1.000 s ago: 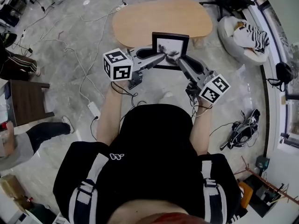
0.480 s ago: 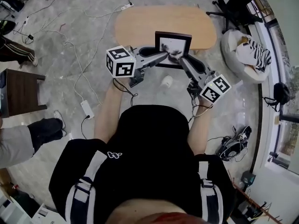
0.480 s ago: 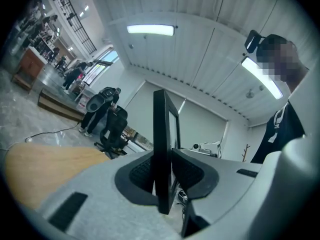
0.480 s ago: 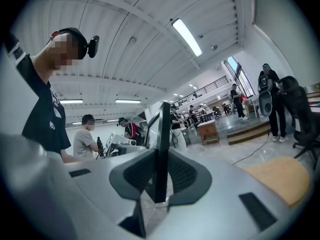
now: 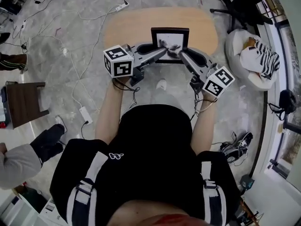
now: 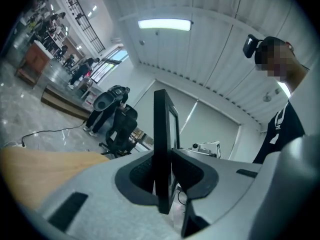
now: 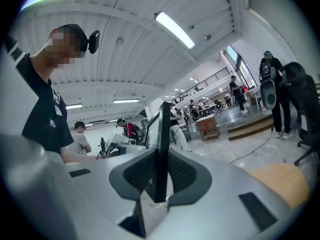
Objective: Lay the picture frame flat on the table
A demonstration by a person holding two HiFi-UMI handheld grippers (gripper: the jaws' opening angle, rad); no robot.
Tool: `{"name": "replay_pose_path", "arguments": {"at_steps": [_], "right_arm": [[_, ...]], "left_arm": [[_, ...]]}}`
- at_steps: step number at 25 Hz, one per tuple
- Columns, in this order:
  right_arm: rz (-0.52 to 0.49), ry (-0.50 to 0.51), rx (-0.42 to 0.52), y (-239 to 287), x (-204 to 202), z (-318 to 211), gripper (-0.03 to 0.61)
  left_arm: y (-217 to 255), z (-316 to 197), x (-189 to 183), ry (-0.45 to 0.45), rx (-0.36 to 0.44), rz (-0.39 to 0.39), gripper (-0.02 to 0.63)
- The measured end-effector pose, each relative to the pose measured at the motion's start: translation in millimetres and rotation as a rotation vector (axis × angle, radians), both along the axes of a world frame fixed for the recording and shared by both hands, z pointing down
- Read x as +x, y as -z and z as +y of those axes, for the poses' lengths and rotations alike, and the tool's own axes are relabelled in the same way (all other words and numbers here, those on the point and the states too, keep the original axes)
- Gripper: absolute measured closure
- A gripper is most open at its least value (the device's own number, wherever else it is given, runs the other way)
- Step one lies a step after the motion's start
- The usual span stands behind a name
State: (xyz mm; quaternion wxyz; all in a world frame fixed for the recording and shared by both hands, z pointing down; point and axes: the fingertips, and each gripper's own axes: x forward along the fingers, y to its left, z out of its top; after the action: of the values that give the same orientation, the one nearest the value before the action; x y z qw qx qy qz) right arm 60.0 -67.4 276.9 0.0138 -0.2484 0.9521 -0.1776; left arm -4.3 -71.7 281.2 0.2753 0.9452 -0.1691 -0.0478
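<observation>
Grey either side of the picture frame [image 5: 170, 36]: left tool [image 5: 163, 51] closing with the frame's lower edge between its pads, right tool [image 5: 177, 52] clamped on the same edge. Beneath and beyond the frame, wooden counter [image 5: 127, 27].

- Table [image 5: 136, 27]: light wood, oval.
- Picture frame [image 5: 170, 31]: black border, white picture with dark marks (too small to read), face tilted upward, over the table's near edge, not lying flat.

Black picture frame [image 5: 170, 30], tan wooden table [image 5: 131, 29], grey marbled floor [image 5: 56, 72]
</observation>
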Motion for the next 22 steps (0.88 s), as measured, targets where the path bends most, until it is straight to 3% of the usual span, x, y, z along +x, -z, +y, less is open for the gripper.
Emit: {"name": "replay_pose_path", "arguments": {"at_steps": [3,9,15,22], "right_arm": [[-0.014,-0.007,-0.025,-11,10,-10,0.506],[-0.049,0.015,-0.129,-37,76,-114,0.506],[-0.030,0.072,-0.179,-67,67,-152,0.506],[-0.045,0.017,-0.309,-120,45,-180,0.506]], "left_arm": [[-11,-10,10,0.003,-0.011,0.001,0.532],[-34,-112,75,0.031,-0.088,-0.060,0.532],[-61,-144,67,0.087,-0.153,-0.103,0.532],[-112,-172,45,0.101,-0.282,-0.136,0.532]]}}
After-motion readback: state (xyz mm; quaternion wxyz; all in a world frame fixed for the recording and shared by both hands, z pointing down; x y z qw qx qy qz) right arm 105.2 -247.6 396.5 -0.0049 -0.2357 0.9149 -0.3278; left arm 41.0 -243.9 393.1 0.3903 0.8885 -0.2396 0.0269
